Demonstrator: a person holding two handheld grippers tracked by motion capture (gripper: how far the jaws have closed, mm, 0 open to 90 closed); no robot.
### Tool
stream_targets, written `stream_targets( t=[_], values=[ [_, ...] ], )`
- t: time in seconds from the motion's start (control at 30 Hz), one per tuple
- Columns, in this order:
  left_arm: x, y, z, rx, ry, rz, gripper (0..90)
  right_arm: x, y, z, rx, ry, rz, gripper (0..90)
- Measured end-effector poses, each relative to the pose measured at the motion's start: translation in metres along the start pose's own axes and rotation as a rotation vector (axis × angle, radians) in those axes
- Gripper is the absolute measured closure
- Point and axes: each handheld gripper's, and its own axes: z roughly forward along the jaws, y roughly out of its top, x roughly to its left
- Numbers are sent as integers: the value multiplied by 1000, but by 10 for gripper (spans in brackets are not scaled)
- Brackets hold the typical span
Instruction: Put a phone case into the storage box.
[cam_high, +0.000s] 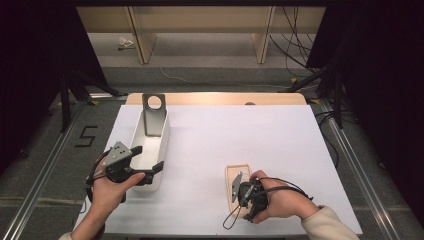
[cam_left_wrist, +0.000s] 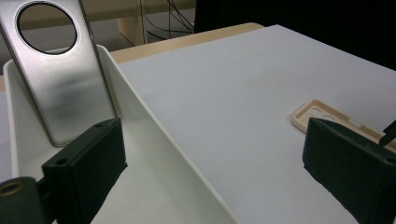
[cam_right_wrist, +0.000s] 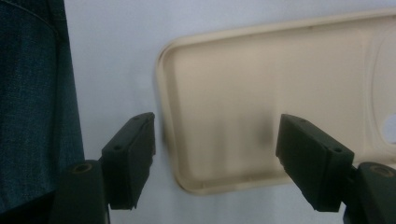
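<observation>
A black figure "5" is marked on the grey floor left of the table.

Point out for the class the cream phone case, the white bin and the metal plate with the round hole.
cream phone case (cam_right_wrist: 243, 107), right gripper view, on its flat inner face.
white bin (cam_high: 162, 137), high view, on its right wall.
metal plate (cam_left_wrist: 70, 88), left gripper view, on its brushed face below the hole.

Between the right gripper's matt black plastic jaws lay a cream phone case, smooth plastic with a dull sheen. Past the left gripper's jaws a brushed metal stand leaned in a glossy white plastic bin. Matt white paper covered the wooden table.
</observation>
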Motion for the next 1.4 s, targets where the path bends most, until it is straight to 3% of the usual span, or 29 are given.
stream_targets(
  t=[0.33,0.53,1.03,1.17,1.4],
  values=[
    [0,0,0,-1,-2,1,54,7,5,8,29,-24,-32,334],
    [0,0,1,1,-3,1,55,9,7,7,34,-15,-44,410],
    [-2,-1,3,8,-8,7,52,22,13,4,77,-43,-102,677],
    [-4,-2,4,10,-14,7,51,23,13,4,86,-45,-115,706],
    [-4,-1,4,6,-12,10,51,27,15,3,88,-24,-120,841]
  ],
)
